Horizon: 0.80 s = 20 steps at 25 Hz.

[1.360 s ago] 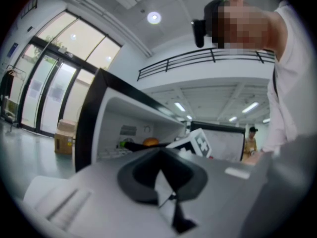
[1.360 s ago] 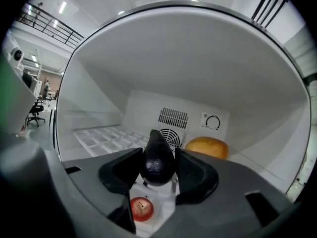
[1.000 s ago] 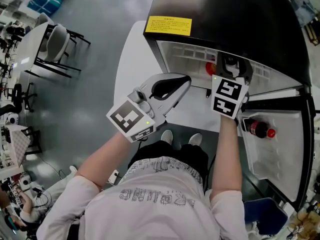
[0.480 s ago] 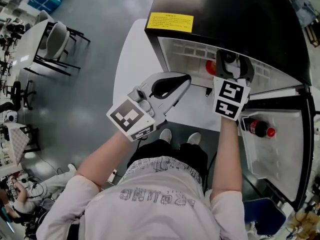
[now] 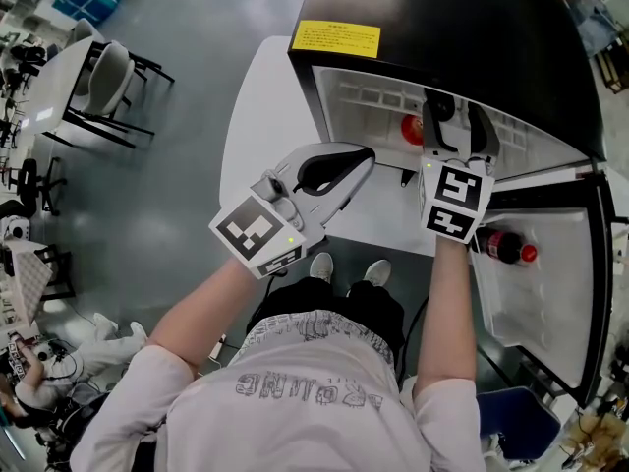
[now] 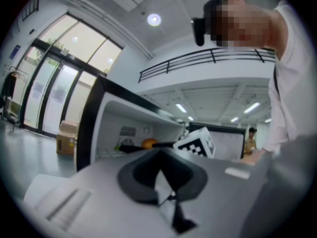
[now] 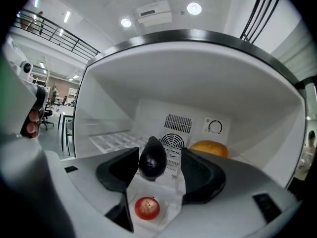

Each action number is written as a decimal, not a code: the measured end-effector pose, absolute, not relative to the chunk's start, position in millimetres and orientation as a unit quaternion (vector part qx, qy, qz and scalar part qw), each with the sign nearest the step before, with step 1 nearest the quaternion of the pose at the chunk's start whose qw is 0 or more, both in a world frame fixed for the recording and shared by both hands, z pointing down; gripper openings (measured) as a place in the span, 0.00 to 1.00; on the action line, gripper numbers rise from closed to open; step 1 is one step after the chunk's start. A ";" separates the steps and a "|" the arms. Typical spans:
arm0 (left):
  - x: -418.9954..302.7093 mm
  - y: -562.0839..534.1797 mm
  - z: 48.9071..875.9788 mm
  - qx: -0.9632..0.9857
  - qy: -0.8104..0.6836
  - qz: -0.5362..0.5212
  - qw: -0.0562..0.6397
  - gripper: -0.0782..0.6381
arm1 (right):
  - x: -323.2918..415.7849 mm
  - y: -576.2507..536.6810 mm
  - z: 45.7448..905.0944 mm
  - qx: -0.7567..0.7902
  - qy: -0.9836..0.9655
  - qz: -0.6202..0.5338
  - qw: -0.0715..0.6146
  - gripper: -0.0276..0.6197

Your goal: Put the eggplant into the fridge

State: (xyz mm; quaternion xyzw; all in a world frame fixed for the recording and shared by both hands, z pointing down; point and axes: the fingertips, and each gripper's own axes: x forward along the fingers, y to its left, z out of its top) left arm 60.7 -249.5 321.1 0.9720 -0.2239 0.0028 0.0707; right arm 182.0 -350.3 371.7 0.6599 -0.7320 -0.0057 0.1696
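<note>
The dark purple eggplant (image 7: 152,159) stands upright between the jaws of my right gripper (image 7: 158,170), inside the upper compartment of the open black fridge (image 5: 472,28). The jaws are opening: the eggplant sits close against the left pad, and a gap shows at the right pad. In the head view my right gripper (image 5: 454,126) reaches into the fridge mouth, and the eggplant is hidden there. My left gripper (image 5: 366,155) hangs level in front of the fridge, shut and empty; its tips (image 6: 159,155) meet.
A red round fruit (image 7: 147,208) lies on the shelf below the eggplant, and an orange fruit (image 7: 209,148) sits at the back right. The open door's rack holds a dark bottle (image 5: 501,247). A white table (image 5: 265,116) stands left of the fridge.
The right gripper has edged a little deeper into the fridge, and its jaws have spread wider. The left gripper has stayed put.
</note>
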 end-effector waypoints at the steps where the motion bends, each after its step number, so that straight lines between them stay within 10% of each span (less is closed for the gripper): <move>1: 60.6 -247.7 321.0 0.972 -0.224 0.002 0.070 0.12 | 181.5 -348.2 371.2 0.659 -0.733 -0.005 0.168 0.42; 20: 42.6 -218.7 303.6 0.972 -0.226 -0.009 0.062 0.12 | 159.6 -294.8 351.5 0.639 -0.753 -0.002 0.159 0.42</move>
